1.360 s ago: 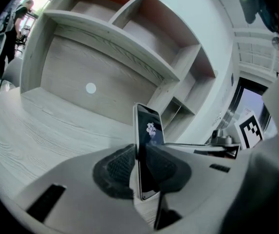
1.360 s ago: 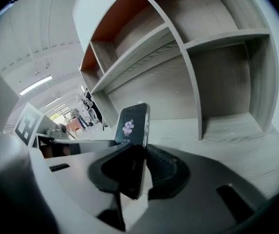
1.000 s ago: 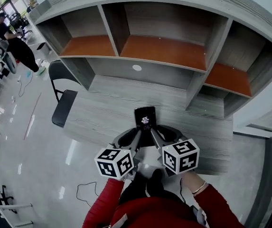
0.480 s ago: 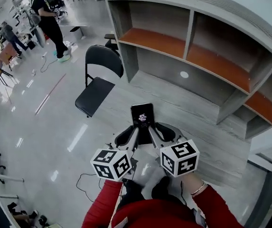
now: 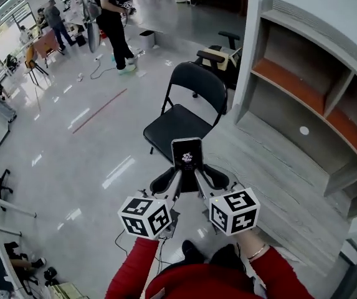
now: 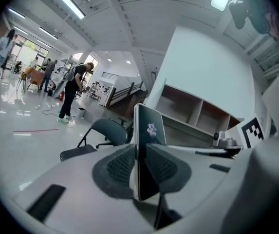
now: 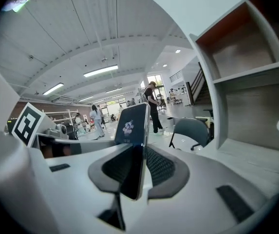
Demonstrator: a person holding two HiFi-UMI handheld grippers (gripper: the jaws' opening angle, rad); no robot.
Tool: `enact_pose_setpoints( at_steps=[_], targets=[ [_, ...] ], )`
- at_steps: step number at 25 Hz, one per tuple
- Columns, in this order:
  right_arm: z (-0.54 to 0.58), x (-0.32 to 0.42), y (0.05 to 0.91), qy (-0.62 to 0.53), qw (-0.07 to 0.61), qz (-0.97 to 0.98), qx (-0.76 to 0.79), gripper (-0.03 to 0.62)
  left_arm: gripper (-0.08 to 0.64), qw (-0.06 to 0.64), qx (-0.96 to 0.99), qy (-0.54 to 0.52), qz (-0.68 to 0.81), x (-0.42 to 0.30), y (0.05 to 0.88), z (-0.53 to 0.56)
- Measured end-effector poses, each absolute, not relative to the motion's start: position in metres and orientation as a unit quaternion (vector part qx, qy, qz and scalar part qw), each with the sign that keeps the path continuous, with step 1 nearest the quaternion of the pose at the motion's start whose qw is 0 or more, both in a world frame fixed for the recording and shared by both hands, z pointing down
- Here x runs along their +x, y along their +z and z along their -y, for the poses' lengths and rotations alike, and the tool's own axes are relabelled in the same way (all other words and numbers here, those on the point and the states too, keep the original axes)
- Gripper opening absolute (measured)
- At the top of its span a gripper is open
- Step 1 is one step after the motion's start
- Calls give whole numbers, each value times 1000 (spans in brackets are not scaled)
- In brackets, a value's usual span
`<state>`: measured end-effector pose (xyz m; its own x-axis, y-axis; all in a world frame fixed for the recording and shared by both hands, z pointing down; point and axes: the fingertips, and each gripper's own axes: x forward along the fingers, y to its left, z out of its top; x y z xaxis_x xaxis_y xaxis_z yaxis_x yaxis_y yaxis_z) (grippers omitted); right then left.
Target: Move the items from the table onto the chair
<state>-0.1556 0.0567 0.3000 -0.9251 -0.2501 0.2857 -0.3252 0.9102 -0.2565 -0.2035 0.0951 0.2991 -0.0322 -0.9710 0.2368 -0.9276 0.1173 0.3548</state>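
**A:** Head view, where was the phone?

**B:** In the air. The left gripper point(image 5: 173, 182) and right gripper point(image 5: 204, 179) each pinched the dark phone point(image 5: 187, 154), screen up, at the front edge of the black folding chair point(image 5: 179, 124). The table point(image 5: 271, 167) sat off to the right.

**A:** Left gripper view?

**B:** Jaws clamped narrow on the phone point(image 6: 149, 150), with the chair point(image 6: 100, 133) behind it.

**A:** Right gripper view?

**B:** Same deal, pads pressed onto the phone point(image 7: 132, 145), chair point(image 7: 190, 129) beyond.
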Motion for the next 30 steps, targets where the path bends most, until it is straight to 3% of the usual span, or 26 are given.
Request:
enact_pose_setpoints(
  at_steps=[8, 16, 30],
  targets=[
    [-80, -271, 306, 144, 146, 975, 89, 95, 80, 219, 615, -72, 754, -314, 305, -124],
    [-25, -372, 338, 181, 166, 965, 90, 95, 81, 267, 609, -70, 744, -416, 338, -68],
    [118, -445, 390, 278, 168, 907, 267, 87, 81, 340, 724, 18, 600, -503, 390, 97]
  ],
)
